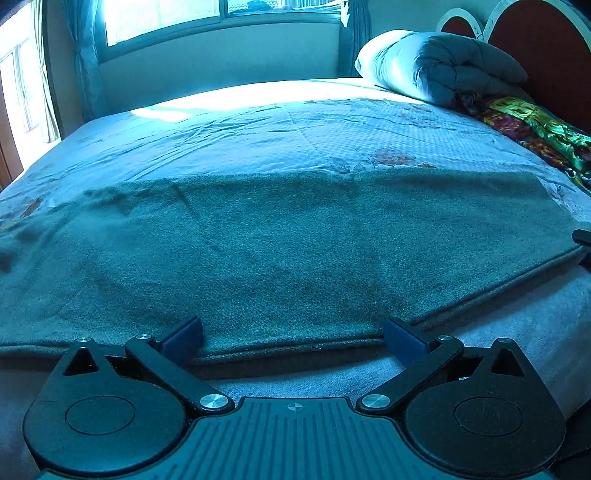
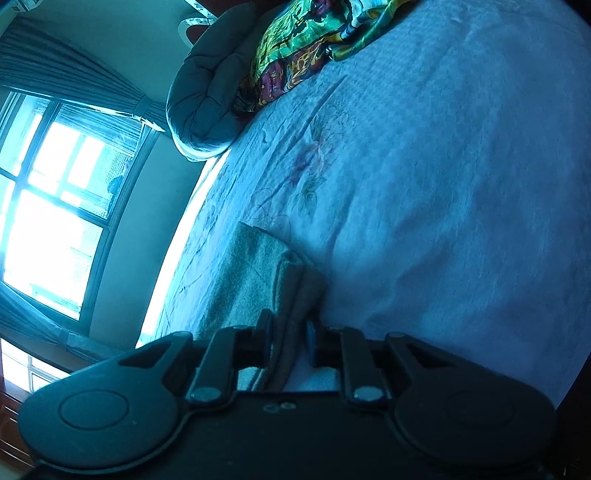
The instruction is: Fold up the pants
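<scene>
Grey-green fleecy pants (image 1: 295,240) lie spread flat across the near part of the bed, their hemmed edge along the bed's front. My left gripper (image 1: 293,339) is open, its jaws wide apart, right at that near edge and holding nothing. In the right wrist view my right gripper (image 2: 288,338) is shut on a bunched fold of the pants (image 2: 258,273), and the view is rolled sideways. A dark tip of the right gripper (image 1: 583,238) shows at the right end of the pants.
The bed has a pale floral bedspread (image 1: 295,122). A rolled grey quilt (image 1: 436,66) and a colourful patterned cloth (image 1: 532,125) lie at the headboard end (image 1: 546,48). A bright window (image 1: 221,14) with curtains is behind the bed.
</scene>
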The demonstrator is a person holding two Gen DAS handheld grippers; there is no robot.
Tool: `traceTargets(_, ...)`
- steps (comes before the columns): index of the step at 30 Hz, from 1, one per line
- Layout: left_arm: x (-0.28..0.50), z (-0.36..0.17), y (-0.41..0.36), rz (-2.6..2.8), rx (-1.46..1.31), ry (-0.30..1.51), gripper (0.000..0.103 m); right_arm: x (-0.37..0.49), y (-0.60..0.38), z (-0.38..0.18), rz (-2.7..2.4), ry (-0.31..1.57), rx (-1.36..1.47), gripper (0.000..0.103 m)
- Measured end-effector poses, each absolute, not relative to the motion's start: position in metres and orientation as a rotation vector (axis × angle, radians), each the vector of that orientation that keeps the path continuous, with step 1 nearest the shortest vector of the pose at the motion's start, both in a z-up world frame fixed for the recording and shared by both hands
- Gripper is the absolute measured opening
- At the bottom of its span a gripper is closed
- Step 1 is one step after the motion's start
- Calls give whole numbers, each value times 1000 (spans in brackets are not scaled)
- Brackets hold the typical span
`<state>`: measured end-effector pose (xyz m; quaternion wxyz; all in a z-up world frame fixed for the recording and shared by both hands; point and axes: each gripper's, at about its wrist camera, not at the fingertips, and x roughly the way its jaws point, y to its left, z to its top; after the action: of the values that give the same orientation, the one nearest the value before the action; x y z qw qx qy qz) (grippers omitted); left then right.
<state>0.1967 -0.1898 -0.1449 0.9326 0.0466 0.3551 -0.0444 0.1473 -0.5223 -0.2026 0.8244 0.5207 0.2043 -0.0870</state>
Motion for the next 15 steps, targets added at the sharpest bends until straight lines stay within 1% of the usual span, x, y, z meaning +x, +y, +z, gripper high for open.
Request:
traceTargets(3,195,-133,-164,-128,-4,709,102,155,-496,-163,-119,398,943,6)
traceTargets(4,191,-125,-144,-99,-33,687,102,161,-478,-144,-65,387,876,6)
traceTargets(6,184,-108,-90,-41,-79,638,102,175,-426,-107,41,369,742,6)
traceTargets(8,176,-94,-22,45,-132,603,102,188,-373,-86,113,370,645,6)
traceTargets(11,163,-81,67,178,-187,565,103,204,-286,-77,235,390,527,7)
traceTargets(14,144,-82,149,307,-239,565,103,216,-197,-87,362,448,422,7)
traceTargets(15,139,-84,164,328,-258,566,103,217,-175,-94,404,463,414,11)
